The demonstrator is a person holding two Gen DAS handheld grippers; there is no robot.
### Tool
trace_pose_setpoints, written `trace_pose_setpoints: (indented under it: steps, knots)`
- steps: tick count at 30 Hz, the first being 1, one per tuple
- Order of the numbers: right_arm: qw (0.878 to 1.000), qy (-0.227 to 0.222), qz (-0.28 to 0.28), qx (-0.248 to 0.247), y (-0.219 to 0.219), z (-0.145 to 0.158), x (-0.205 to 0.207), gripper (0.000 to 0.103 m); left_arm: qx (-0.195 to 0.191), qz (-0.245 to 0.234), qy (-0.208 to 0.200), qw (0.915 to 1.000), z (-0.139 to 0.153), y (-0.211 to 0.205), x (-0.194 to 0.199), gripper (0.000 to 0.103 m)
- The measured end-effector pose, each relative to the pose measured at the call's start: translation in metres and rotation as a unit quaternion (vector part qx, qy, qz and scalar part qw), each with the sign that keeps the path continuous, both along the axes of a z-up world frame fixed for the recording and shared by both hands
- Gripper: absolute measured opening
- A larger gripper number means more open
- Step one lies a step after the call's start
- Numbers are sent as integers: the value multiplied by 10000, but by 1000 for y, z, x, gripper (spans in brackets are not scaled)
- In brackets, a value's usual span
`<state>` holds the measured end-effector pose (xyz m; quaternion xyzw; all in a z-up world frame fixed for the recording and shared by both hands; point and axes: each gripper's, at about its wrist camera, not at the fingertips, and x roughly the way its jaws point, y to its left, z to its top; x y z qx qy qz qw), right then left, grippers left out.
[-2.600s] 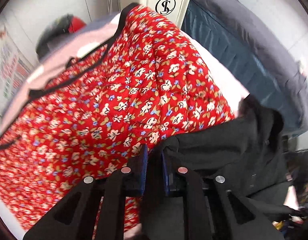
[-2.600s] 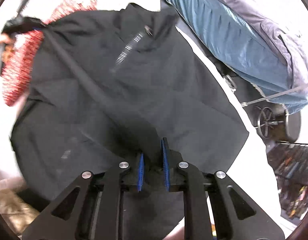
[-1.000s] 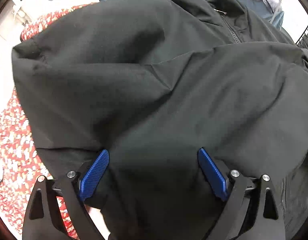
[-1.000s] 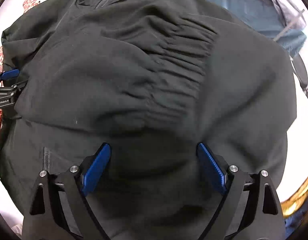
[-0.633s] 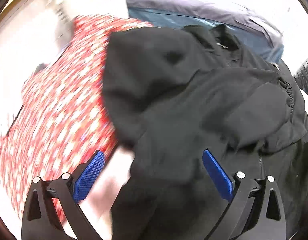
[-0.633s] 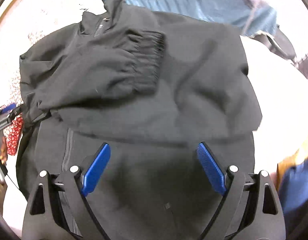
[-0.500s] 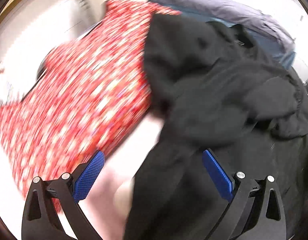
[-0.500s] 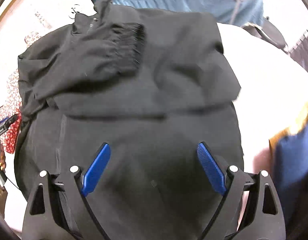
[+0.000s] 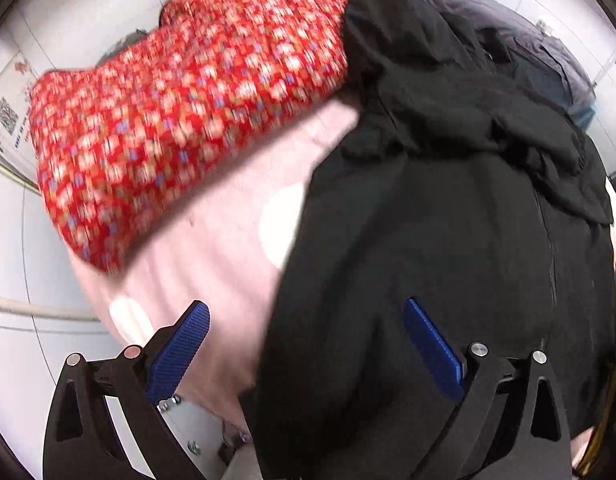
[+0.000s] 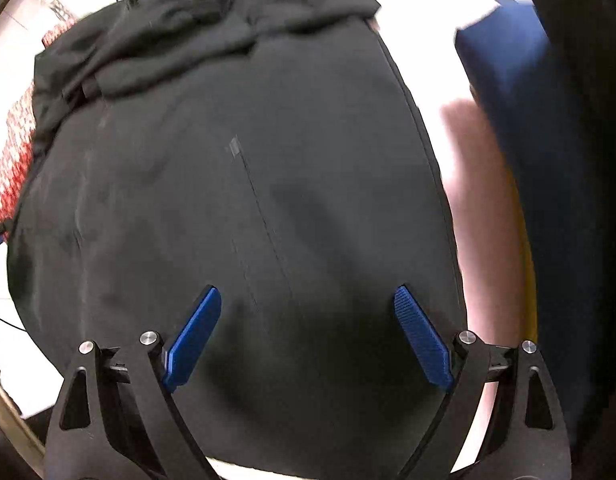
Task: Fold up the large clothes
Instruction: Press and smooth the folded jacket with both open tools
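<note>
The black jacket lies flat on the pink sheet, sleeves bunched across its top toward 12 o'clock. The left gripper and the right gripper both have their jaws spread wide, holding nothing, above the hem end. A red floral garment lies just beside the jacket at 10 o'clock.

Risk: 1 pinch may catch only the top layer, so the folded sleeves slide off during the next fold. Motion blur probably hides the exact hem edge, so a grasp may miss it.
</note>
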<state>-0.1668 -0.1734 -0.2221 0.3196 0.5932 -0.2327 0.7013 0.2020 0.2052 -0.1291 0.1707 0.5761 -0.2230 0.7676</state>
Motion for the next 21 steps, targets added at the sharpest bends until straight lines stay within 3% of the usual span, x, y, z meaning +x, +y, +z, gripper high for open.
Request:
trace_pose_setpoints:
  steps: [8,12,16,21]
  knots:
    - [9989,355,147,279,34,-27,-53,87,244,-500,594,9967,-34,16,-57,95]
    - [9981,408,420,185,49,-26,-63,88,399,-879,533,9939,-38,19,-83,95]
    - [9984,272,479,84,55,-16,-79,88,154,-963,599,9934,-28,32,-93,95]
    - [9989,-145,72,-443,48,17,-114,88,-49,-729,590,9956,-13,71,-88,88]
